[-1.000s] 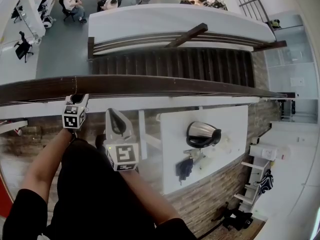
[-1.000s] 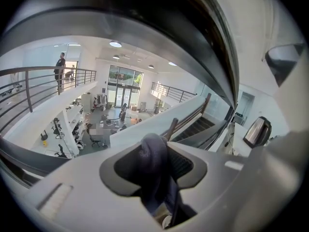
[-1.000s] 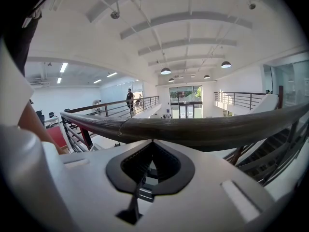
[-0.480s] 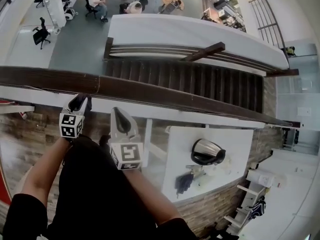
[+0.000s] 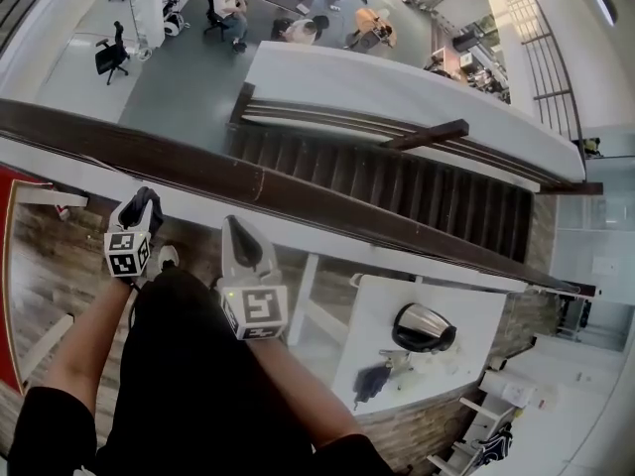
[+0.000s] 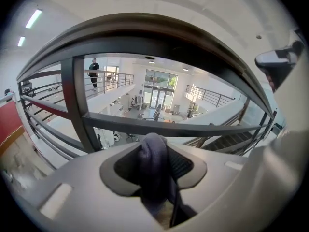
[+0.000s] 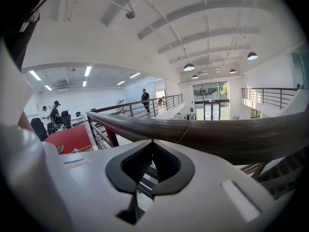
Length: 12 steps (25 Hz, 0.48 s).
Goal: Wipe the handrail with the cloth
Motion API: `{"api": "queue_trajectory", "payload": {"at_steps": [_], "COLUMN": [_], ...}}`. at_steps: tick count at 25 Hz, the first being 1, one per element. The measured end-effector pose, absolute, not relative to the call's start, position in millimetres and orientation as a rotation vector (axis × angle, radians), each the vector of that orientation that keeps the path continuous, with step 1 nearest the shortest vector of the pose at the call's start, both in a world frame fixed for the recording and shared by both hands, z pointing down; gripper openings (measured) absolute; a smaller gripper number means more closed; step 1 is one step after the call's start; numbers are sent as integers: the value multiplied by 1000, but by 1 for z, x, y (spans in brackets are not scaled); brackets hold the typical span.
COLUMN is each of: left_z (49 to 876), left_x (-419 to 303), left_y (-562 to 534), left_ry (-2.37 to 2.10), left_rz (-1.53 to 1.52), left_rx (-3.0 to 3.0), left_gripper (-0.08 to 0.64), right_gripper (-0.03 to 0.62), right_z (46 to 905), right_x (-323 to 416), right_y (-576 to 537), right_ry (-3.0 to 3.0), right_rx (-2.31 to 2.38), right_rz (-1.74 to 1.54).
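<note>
The dark brown wooden handrail (image 5: 298,191) slants from upper left to lower right across the head view. My left gripper (image 5: 139,206) sits just on the near side of it, shut on a dark grey-blue cloth (image 6: 153,166) bunched between the jaws. In the left gripper view the rail (image 6: 145,33) arches overhead and the left gripper (image 6: 153,146) points under it at the metal bars. My right gripper (image 5: 241,238) is a little to the right, also just short of the rail, shut with nothing in it. The rail (image 7: 227,132) crosses right behind the right gripper (image 7: 153,146).
Beyond the rail is a drop to a lower floor with a dark staircase (image 5: 417,191), a white table (image 5: 397,365) bearing a metal kettle (image 5: 425,327), and people at desks (image 5: 298,13). A red panel (image 5: 8,296) lies at the left. Grey baluster bars (image 6: 79,100) stand under the rail.
The head view has swung, so the rail now runs slanted rather than level. The left gripper has drifted left and slightly back from the rail; the right gripper has hardly moved.
</note>
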State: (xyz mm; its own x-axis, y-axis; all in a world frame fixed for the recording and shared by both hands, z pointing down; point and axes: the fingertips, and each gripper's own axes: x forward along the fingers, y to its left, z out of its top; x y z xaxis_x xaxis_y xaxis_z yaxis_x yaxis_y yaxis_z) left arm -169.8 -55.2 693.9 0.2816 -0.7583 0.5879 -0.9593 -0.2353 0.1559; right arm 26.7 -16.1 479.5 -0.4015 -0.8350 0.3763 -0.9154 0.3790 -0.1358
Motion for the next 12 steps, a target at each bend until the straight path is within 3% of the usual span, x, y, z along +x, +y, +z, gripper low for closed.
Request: {"api": "queue_trajectory", "payload": {"at_steps": [12], "left_z": [745], "left_x": [-221], "left_y": [-94], "left_ry": [-1496], "left_rz": [647], "left_rx": [2094], "left_gripper": [130], "right_gripper": [2], "right_z": [488], "right_x": [-3], "right_y": [-19], "right_ry": [-2345], "right_rx": [1660], "right_rz": [448]}}
